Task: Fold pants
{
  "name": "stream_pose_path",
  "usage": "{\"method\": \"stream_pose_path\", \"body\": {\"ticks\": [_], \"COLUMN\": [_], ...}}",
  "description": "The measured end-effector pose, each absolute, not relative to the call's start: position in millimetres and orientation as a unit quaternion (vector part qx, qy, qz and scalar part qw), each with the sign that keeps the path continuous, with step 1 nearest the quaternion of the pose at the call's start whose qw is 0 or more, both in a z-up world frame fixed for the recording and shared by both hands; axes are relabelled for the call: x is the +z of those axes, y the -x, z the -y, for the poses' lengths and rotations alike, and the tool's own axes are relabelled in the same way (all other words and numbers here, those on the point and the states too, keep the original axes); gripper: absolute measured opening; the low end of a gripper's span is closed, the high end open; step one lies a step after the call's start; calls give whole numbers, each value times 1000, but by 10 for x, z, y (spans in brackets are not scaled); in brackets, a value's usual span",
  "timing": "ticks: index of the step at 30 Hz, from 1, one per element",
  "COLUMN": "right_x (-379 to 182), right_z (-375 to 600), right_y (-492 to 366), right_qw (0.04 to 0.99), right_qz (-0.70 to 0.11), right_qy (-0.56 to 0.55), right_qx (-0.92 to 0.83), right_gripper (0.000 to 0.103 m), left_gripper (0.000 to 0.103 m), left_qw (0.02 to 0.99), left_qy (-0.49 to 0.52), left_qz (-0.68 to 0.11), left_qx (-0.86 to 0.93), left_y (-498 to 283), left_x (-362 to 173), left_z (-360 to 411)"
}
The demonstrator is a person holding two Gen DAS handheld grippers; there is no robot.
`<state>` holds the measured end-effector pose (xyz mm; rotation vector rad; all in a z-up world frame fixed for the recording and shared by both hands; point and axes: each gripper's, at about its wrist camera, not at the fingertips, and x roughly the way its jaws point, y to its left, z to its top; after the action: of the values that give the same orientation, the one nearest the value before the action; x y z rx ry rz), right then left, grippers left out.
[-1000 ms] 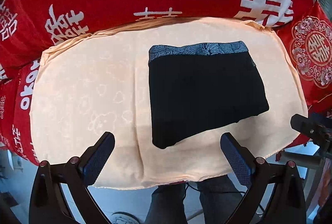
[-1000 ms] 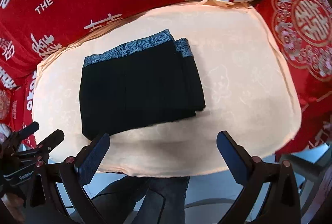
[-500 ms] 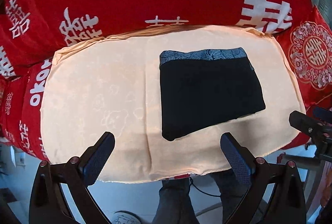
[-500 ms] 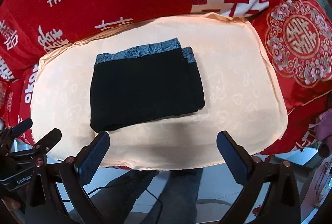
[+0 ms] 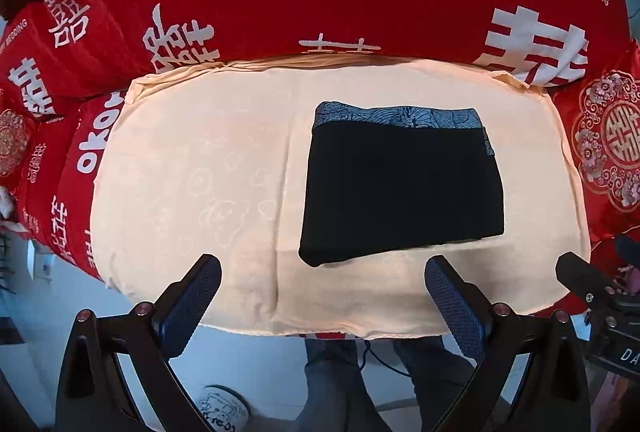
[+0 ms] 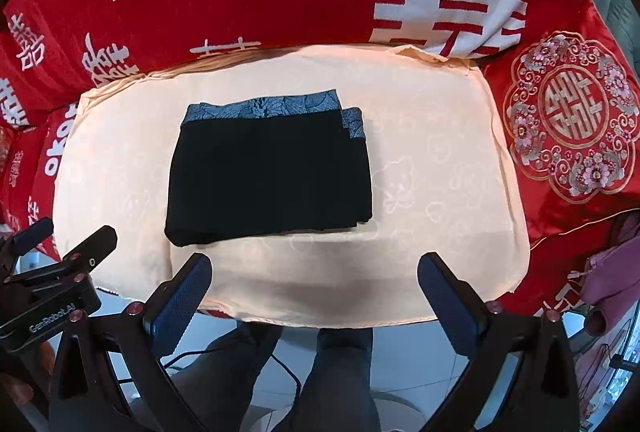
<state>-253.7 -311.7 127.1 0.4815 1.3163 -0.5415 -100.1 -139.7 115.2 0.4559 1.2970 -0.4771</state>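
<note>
The black pants [image 5: 400,184] lie folded in a flat rectangle on a peach cushion [image 5: 192,168], with the blue patterned waistband [image 5: 396,116] at the far edge. They also show in the right wrist view [image 6: 268,172]. My left gripper [image 5: 324,296] is open and empty, held back over the cushion's near edge, apart from the pants. My right gripper [image 6: 316,292] is open and empty, likewise back from the near edge. Each gripper shows at the side of the other's view.
A red wedding-print sofa back [image 5: 320,0] rises behind the cushion. A red embroidered pillow [image 6: 572,120] lies to the right. The person's legs [image 6: 344,372] and the floor show below the cushion's near edge. A purple cloth [image 6: 608,272] is at the far right.
Both grippers have drawn back and up from the cushion, so the pants look smaller and farther. The pants have not moved. Both grippers stay open.
</note>
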Motion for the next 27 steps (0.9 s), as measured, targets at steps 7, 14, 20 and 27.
{"method": "stream_pose_path", "body": {"ticks": [7, 14, 20, 27], "right_x": [1243, 1200, 1198, 1212], "right_z": [3137, 3124, 3130, 3167], "right_y": [2537, 2506, 2487, 2478], "right_qw": [732, 729, 729, 729], "right_qz": [-600, -602, -602, -600], "right_qy": [-220, -225, -226, -224], "right_qx": [-236, -234, -236, -241], "right_gripper": [103, 103, 103, 103], "left_gripper": [102, 102, 102, 102], "left_qw": [745, 743, 745, 744], "left_qy": [-207, -217, -230, -229], "left_qz": [-597, -594, -587, -588], "left_qx": [-215, -221, -219, -220], "left_y": [993, 981, 982, 962], "left_x": [1164, 1170, 1176, 1176], "left_z": [1401, 1436, 1479, 1477]}}
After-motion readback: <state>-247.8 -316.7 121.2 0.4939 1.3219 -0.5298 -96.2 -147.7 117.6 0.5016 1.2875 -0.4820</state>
